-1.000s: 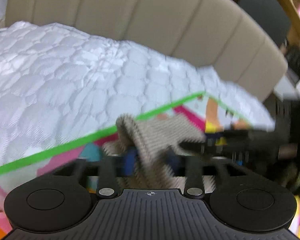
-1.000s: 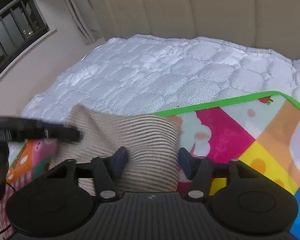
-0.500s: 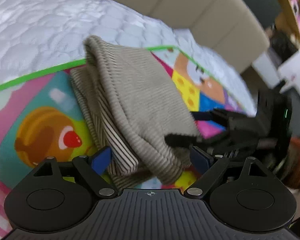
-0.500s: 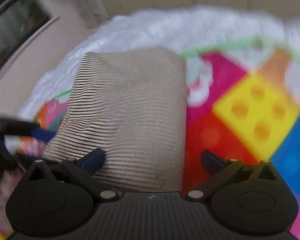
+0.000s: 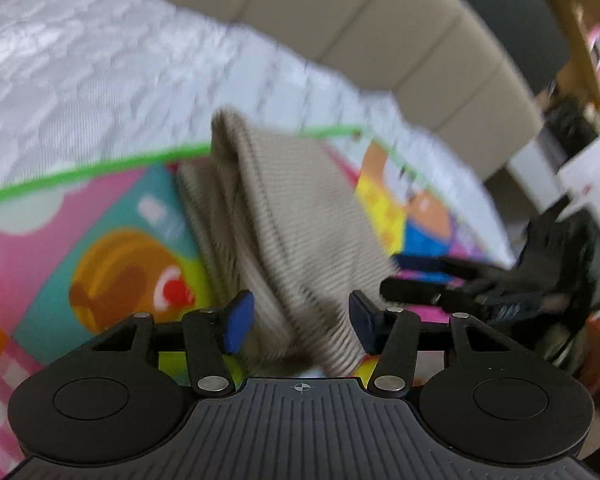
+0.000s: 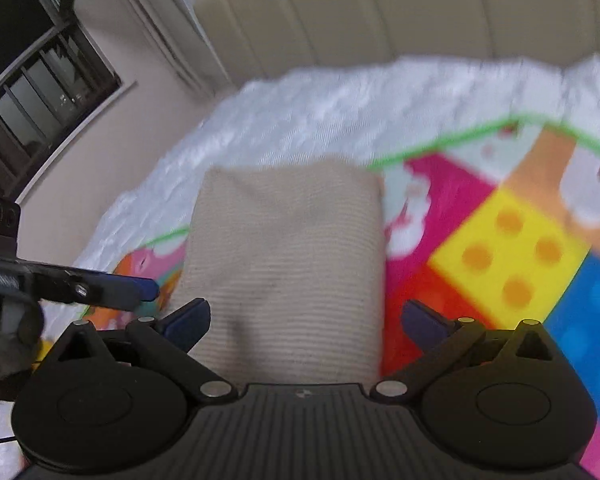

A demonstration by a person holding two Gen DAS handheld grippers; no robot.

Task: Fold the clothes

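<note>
Both our left gripper (image 5: 300, 320) and right gripper (image 6: 306, 322) stand spread over the folded beige striped garment (image 6: 284, 264) lying on the colourful mat (image 6: 512, 248); soft, light and floppy, we judge it best pinched at a layered edge.

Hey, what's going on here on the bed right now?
Someone is folding clothes with a pair of handheld tongs. A beige striped garment lies folded on a colourful play mat spread over a white quilt. The left tongs and the right tongs are both open around its near edge, gripping nothing.
</note>
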